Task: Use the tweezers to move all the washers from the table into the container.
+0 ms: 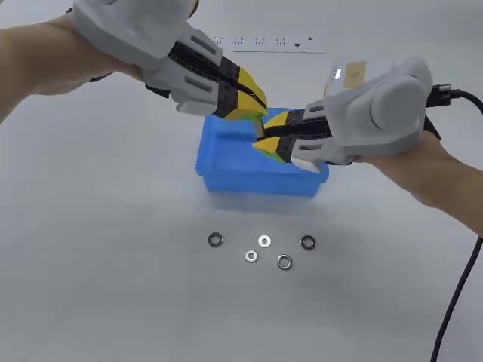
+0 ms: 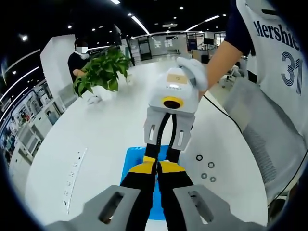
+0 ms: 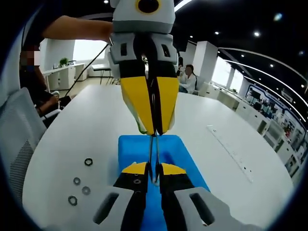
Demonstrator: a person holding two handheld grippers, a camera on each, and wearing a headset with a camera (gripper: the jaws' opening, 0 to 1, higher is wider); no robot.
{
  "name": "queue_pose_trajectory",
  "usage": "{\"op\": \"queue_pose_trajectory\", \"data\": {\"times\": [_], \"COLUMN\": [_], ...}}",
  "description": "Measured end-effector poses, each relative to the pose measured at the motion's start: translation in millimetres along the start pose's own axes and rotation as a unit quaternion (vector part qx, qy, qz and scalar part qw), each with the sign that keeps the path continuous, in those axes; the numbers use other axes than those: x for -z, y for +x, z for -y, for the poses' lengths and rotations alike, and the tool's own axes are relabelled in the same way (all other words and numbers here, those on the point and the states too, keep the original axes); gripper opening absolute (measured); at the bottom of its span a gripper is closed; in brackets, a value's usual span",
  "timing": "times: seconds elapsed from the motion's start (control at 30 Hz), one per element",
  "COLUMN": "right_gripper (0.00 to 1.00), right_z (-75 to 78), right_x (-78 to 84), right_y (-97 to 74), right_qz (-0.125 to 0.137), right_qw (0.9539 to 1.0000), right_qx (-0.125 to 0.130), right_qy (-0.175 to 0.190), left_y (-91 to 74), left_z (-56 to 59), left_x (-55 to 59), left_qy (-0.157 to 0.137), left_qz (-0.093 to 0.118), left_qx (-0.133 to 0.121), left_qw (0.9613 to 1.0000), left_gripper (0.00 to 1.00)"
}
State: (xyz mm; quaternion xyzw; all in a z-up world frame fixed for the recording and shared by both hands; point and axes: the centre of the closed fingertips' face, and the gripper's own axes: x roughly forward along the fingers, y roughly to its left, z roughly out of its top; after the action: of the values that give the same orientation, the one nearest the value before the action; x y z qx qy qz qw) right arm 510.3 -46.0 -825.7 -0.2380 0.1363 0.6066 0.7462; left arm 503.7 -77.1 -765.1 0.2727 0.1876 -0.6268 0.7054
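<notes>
A blue container (image 1: 234, 170) stands on the white table. Several metal washers (image 1: 264, 240) lie loose on the table in front of it, seen also as washers (image 2: 199, 157) and washers (image 3: 88, 161). Above the container my two grippers meet tip to tip. Thin metal tweezers (image 3: 153, 151) run between them, with a short silver bit of the tweezers (image 1: 259, 128) visible. My left gripper (image 1: 256, 105) comes from the upper left, shut on the tweezers. My right gripper (image 1: 266, 138) comes from the right, its jaws closed on the other end.
A white power strip (image 1: 264, 41) lies on the table behind the container. A black cable (image 1: 460, 286) hangs from the right gripper. A potted plant (image 2: 103, 72) stands at the table's far end, and a grey chair (image 2: 260, 130) is beside the table.
</notes>
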Motion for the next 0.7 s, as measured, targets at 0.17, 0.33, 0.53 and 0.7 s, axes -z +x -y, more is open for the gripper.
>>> {"op": "queue_pose_trajectory", "data": {"times": [0.17, 0.33, 0.53, 0.7], "right_gripper": [0.09, 0.1, 0.1, 0.1], "right_z": [-1.0, -2.9, -3.6, -3.1], "right_x": [9.8, 16.5, 20.3, 21.4], "right_y": [5.7, 9.4, 11.4, 11.4], "right_qz": [-0.005, -0.009, -0.012, -0.014], "right_qw": [0.9999, 0.9998, 0.9997, 0.9997], "right_qx": [-0.006, -0.009, -0.009, -0.009], "right_qy": [0.01, 0.015, 0.02, 0.02], "left_y": [7.9, 12.1, 14.3, 15.7], "left_z": [-2.7, -1.2, -2.0, 0.1], "left_x": [10.4, 16.5, 20.9, 19.0], "left_qy": [-0.011, -0.018, -0.028, -0.029], "left_qz": [-0.003, -0.005, -0.002, 0.0], "left_qx": [0.006, 0.008, 0.009, 0.01], "left_qw": [0.9999, 0.9998, 0.9996, 0.9995], "left_gripper": [0.06, 0.06, 0.06, 0.06]}}
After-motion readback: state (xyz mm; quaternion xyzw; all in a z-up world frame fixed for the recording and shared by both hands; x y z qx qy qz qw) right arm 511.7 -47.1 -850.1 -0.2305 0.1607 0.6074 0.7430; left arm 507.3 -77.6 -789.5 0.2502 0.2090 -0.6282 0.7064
